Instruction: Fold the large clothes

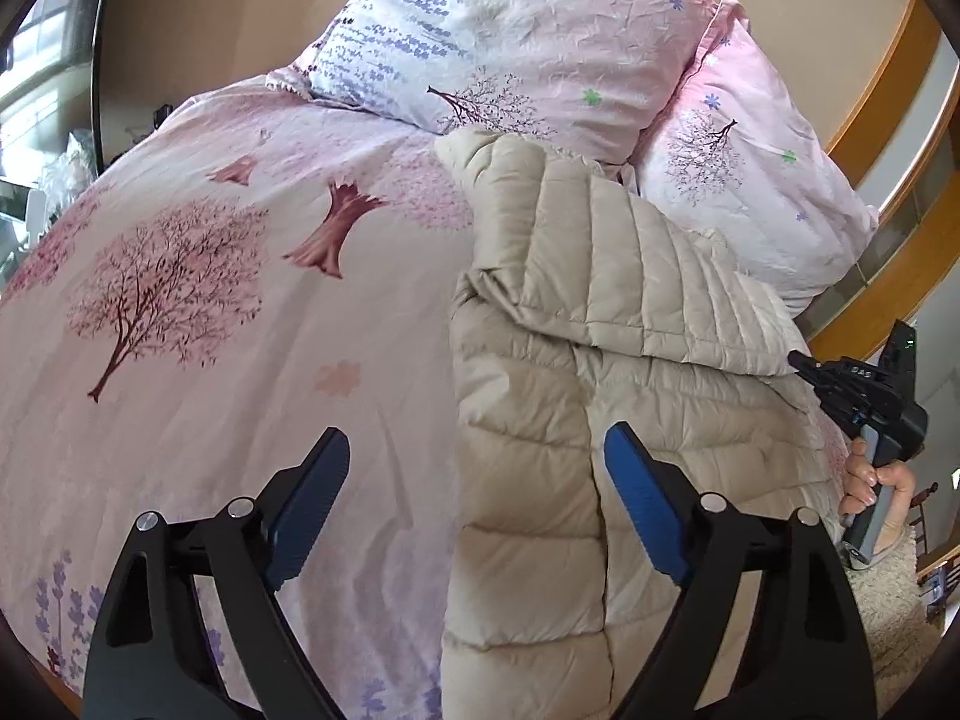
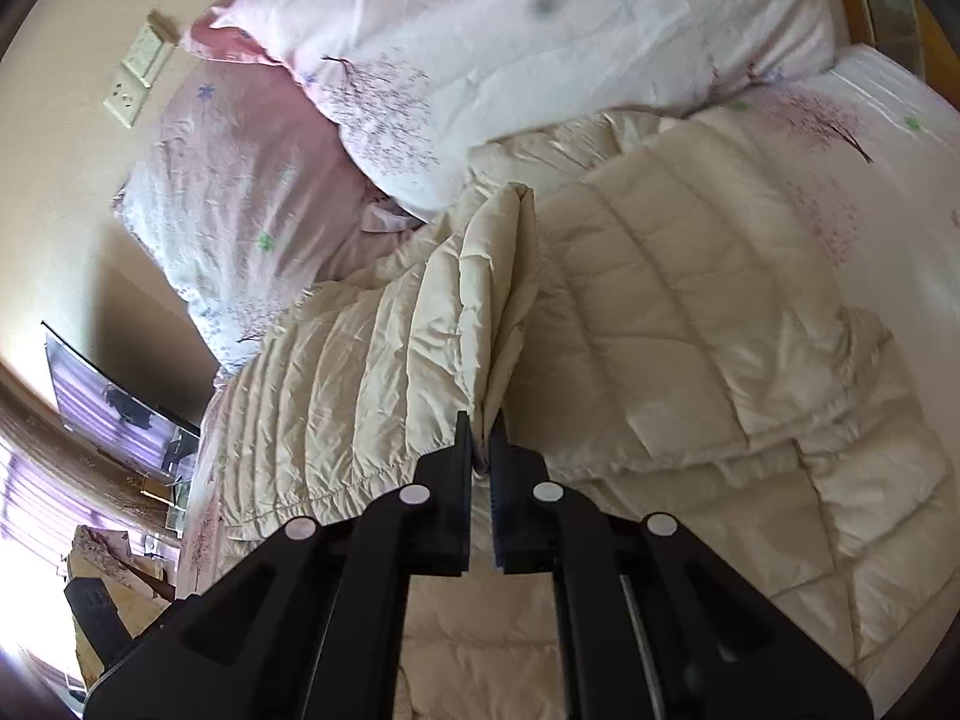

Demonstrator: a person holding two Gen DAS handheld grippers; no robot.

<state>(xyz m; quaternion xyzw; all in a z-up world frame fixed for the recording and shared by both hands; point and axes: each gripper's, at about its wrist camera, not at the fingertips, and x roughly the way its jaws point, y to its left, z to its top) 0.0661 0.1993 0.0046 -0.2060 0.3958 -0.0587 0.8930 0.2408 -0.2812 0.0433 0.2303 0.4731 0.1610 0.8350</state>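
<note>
A beige quilted puffer jacket [image 1: 600, 312] lies on the pink tree-print bed cover [image 1: 210, 300], one part folded over its body. My left gripper [image 1: 477, 438] hangs open above the jacket's left edge; its right blue finger [image 1: 642, 498] is over the fabric and its left one over the cover, and neither pad presses on anything. In the right wrist view the jacket [image 2: 690, 312] fills the middle, and my right gripper [image 2: 480, 438] is shut on a raised fold of it. The left wrist view shows that right gripper [image 1: 804, 363] at the jacket's right edge, held by a hand [image 1: 882, 480].
Two floral pillows [image 1: 510, 30] [image 1: 750, 180] lie just beyond the jacket against a wooden headboard [image 1: 888, 90]. Wall sockets [image 2: 135, 75] and a dark screen [image 2: 108, 402] sit to the left in the right wrist view. Open bed cover stretches left of the jacket.
</note>
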